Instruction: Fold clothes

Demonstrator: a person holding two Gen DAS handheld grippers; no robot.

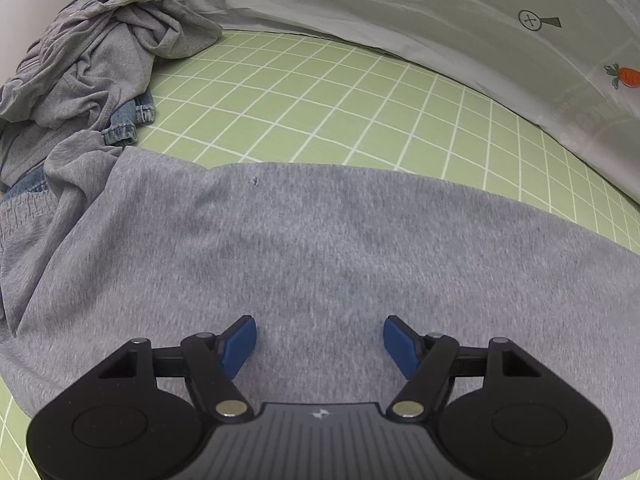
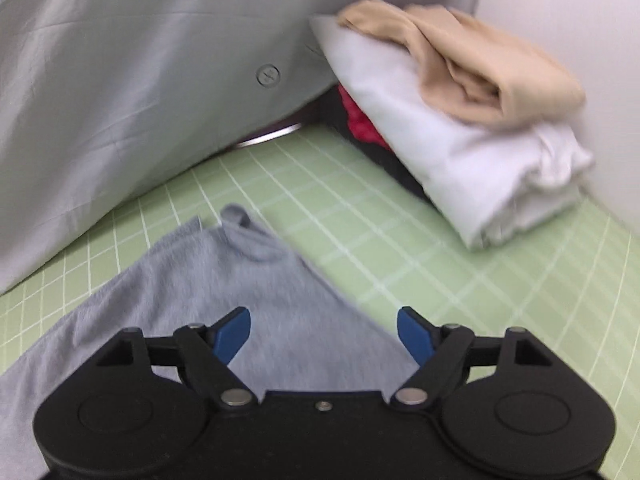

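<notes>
A grey garment [image 1: 320,248] lies spread flat on the green grid mat [image 1: 340,92]. My left gripper [image 1: 319,340] is open and empty, its blue pads just above the grey cloth. In the right wrist view the same grey garment [image 2: 224,280] ends in a corner with a small curled flap. My right gripper [image 2: 323,334] is open and empty, hovering over that corner, its right fingertip [image 2: 414,334] near the cloth's edge.
A crumpled pile of grey clothes and blue denim [image 1: 80,76] lies at the far left. A stack of folded clothes, beige on white on dark and red [image 2: 460,120], sits at the far right. A pale grey sheet [image 1: 400,4] walls the back of the mat.
</notes>
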